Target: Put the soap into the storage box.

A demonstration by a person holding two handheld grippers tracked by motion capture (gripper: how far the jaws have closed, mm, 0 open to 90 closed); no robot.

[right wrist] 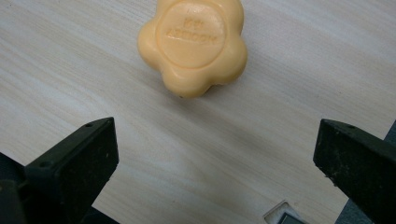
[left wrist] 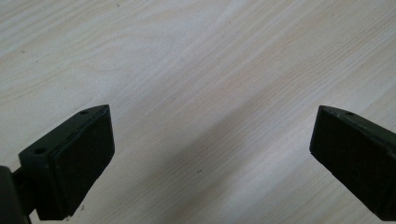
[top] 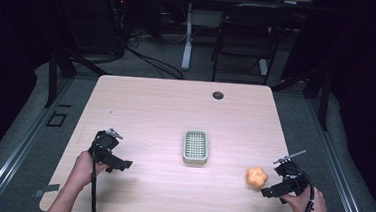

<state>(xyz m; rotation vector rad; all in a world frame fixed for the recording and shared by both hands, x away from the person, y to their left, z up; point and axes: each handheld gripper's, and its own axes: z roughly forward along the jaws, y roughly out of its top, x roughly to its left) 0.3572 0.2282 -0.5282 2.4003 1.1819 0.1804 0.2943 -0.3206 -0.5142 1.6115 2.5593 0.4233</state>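
Two spread tongs: right tongs (right wrist: 215, 154) should drop straight over the soap (right wrist: 192, 44), upper centre; left tongs (left wrist: 212, 154) idle, spread wide.

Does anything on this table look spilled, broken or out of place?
Nothing stands out. The orange flower-shaped soap lies whole on the table, apart from the green soap dish, which sits upright and empty. The right gripper waits open just short of the soap.
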